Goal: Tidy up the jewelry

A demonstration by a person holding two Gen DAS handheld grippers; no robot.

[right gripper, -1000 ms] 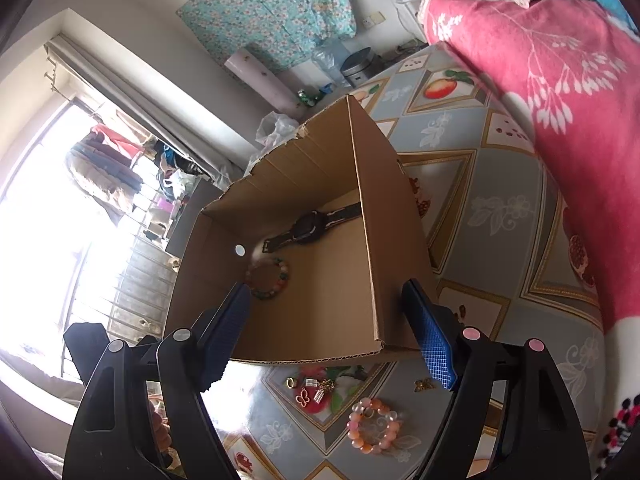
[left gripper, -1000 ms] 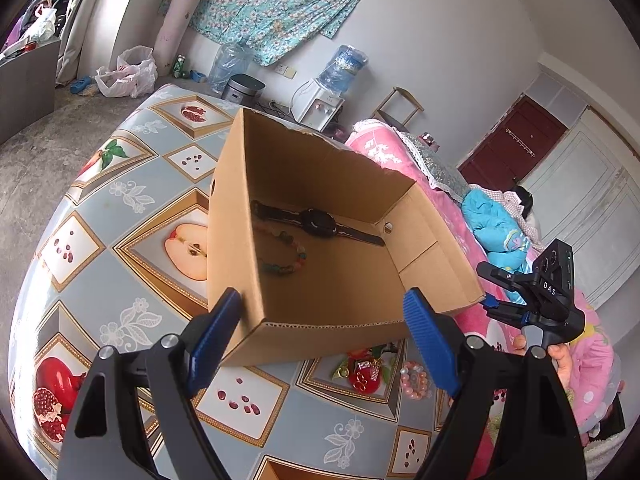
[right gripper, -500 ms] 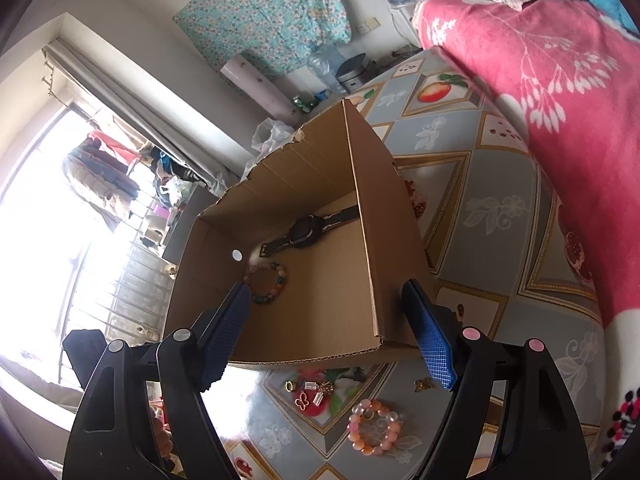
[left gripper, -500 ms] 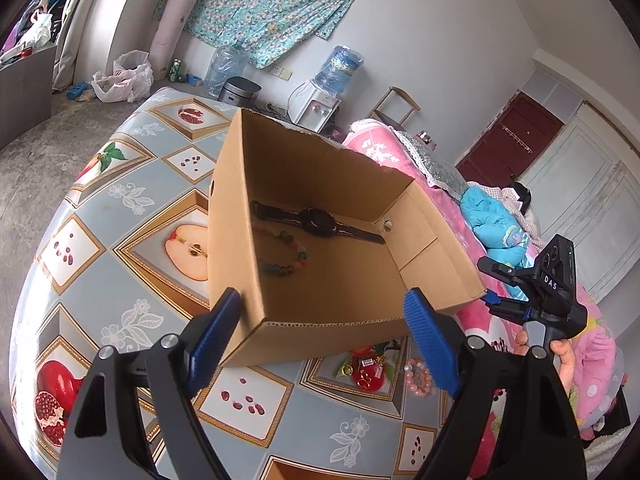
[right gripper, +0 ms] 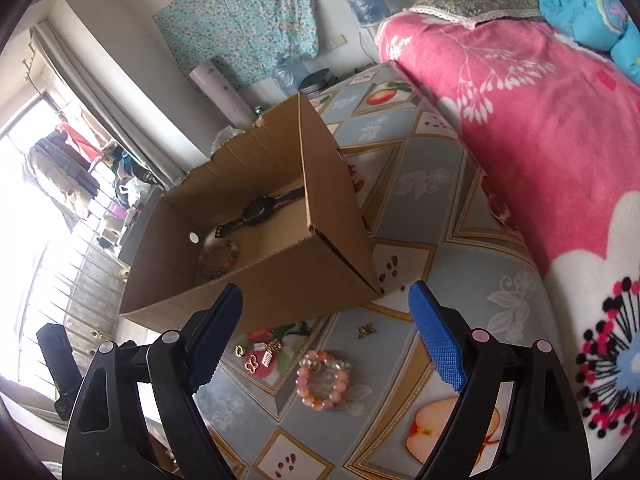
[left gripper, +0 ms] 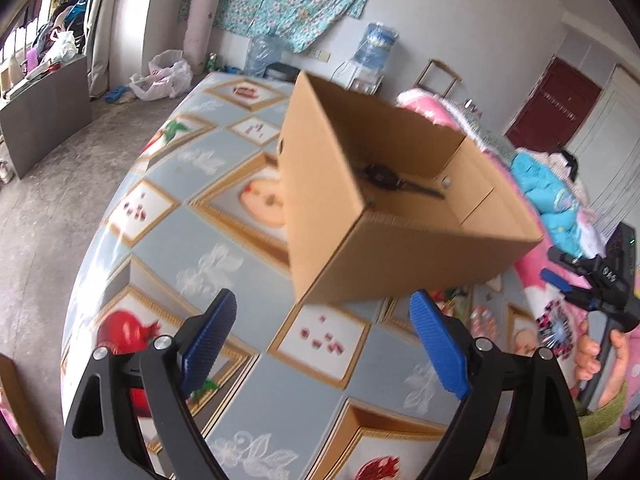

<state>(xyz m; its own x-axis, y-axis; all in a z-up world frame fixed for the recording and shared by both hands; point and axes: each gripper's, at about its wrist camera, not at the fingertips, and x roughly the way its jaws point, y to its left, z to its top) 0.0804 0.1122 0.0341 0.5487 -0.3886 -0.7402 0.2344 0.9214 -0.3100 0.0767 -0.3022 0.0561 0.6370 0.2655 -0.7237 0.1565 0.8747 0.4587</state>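
Note:
An open cardboard box [left gripper: 400, 248] [right gripper: 304, 272] stands on the fruit-patterned table [left gripper: 240, 280] [right gripper: 440, 240]. Inside lie a black watch [left gripper: 380, 174] [right gripper: 260, 208] and a coloured bead bracelet [right gripper: 218, 258]. On the cloth in front of the box lie a pink bead bracelet [right gripper: 322, 380], small gold trinkets [right gripper: 256, 354] and a gold butterfly charm [right gripper: 367, 330]. My left gripper [left gripper: 322, 320] hovers short of the box's near left corner, jaws opening, nothing between them. My right gripper [right gripper: 326, 304] [left gripper: 592, 280] hangs above the trinkets, jaws also opening and empty.
A bed with a pink flowered blanket [right gripper: 540, 120] borders the table on the right. The table's left edge drops to a bare concrete floor [left gripper: 60, 200]. A water dispenser [left gripper: 376, 46] and clutter stand by the far wall.
Both grippers have drawn back from the box, and their jaws stand a little wider. The left view has swung left. The right view now shows the pink bracelet and trinkets below its fingers.

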